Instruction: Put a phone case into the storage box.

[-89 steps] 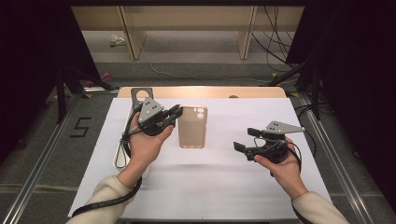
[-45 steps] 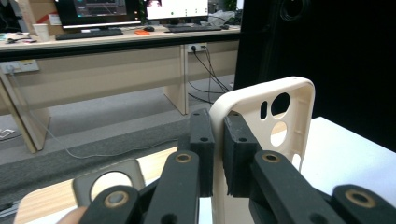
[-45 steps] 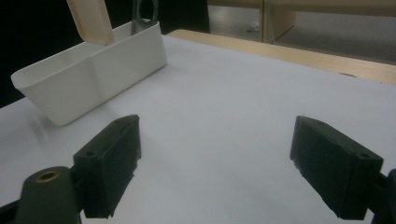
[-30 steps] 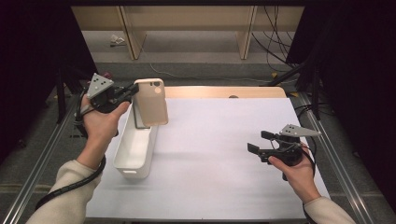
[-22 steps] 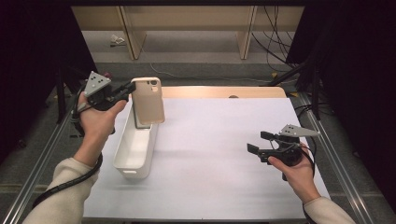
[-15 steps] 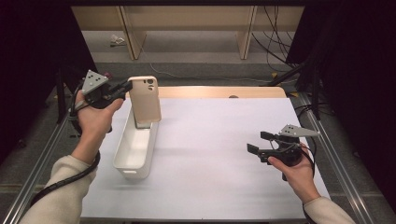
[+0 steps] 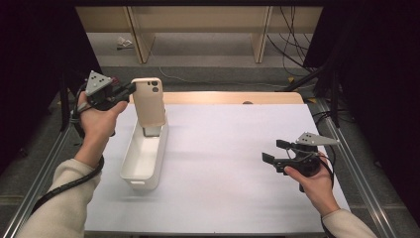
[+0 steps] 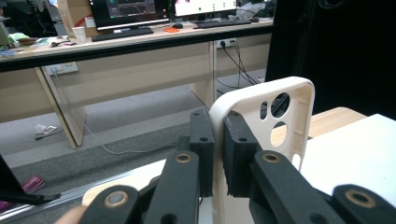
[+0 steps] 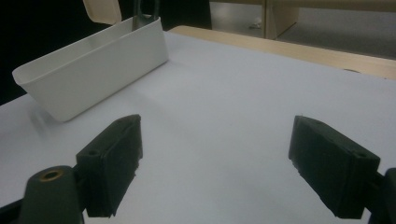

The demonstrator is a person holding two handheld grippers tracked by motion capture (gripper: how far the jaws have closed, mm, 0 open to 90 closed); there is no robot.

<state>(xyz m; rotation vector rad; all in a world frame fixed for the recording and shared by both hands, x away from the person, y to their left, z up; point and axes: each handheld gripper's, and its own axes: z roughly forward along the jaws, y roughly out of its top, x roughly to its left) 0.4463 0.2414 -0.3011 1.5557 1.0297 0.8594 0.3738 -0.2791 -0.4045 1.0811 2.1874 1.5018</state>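
Observation:
My left gripper point(image 7: 130, 89) is shut on the side edge of a beige phone case point(image 7: 148, 101), held upright in the air above the far end of a long white bin point(image 7: 141, 161). In the left gripper view both pads clamp the phone case point(image 8: 268, 116) at its rim, and the camera cut-outs show at its top. A dark object point(image 7: 151, 131) lies inside the bin under the case. My right gripper point(image 7: 275, 150) hovers open and empty over the white mat at the right. In the right gripper view its jaws stand wide apart, with the bin point(image 9: 93, 65) off to the left.
The white mat point(image 7: 233, 163) covers the wooden table point(image 7: 233, 97), whose far edge shows bare. Metal rails run along both sides of the table. Desk legs and cables stand on the floor beyond it.
My left hand has carried the phone case a little to the left, over the far end of the bin. The right gripper has stayed where it was.

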